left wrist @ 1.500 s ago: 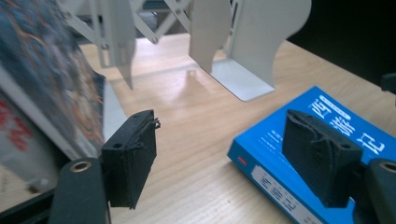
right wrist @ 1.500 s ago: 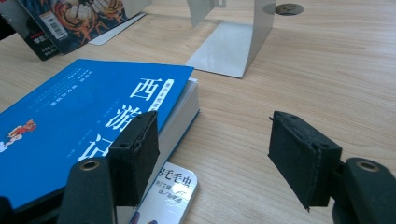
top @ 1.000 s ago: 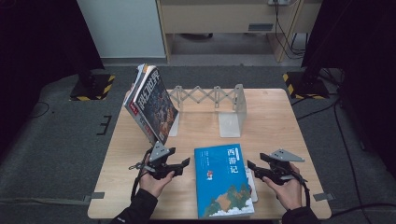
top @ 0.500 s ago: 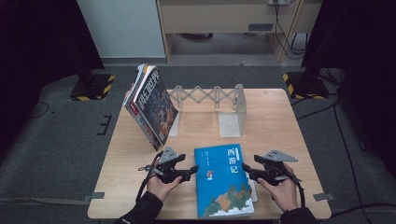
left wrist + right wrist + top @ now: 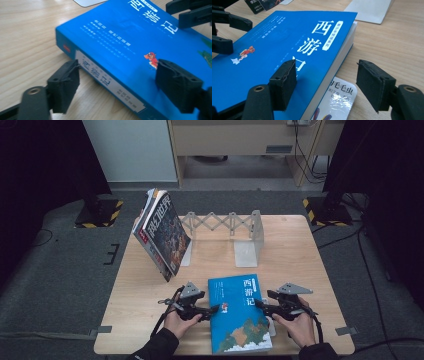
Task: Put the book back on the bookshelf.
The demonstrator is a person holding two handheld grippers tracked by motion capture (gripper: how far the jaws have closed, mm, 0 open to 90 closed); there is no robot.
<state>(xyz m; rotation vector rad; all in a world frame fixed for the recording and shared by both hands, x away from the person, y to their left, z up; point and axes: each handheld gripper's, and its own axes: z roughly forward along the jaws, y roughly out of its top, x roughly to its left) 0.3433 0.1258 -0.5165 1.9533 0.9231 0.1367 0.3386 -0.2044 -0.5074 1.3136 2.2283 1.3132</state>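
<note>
The left claw (image 5: 214, 309) comes in level at the spine edge of the blue book (image 5: 239, 312), one pad over the cover, the other down by the worktop (image 5: 145, 312). Its jaws have just been opening, and they straddle the spine without pressing: released, set wide, it seems, to take the full thickness. The right claw (image 5: 260, 306) mirrors it at the page edge, one pad (image 5: 284, 82) above the cover and the other off to the side over bare wood; it too is released. Coming from both sides looks like a way to lift a heavy book evenly. The book lies flat at the near edge of the worktop, between the hands, partly on top of a thin booklet (image 5: 338, 98) that peeks out at its right. Farther back, magazines (image 5: 162, 234) lean against one end of an accordion rack (image 5: 227, 227), whose free slot is probably where the book belongs.
</note>
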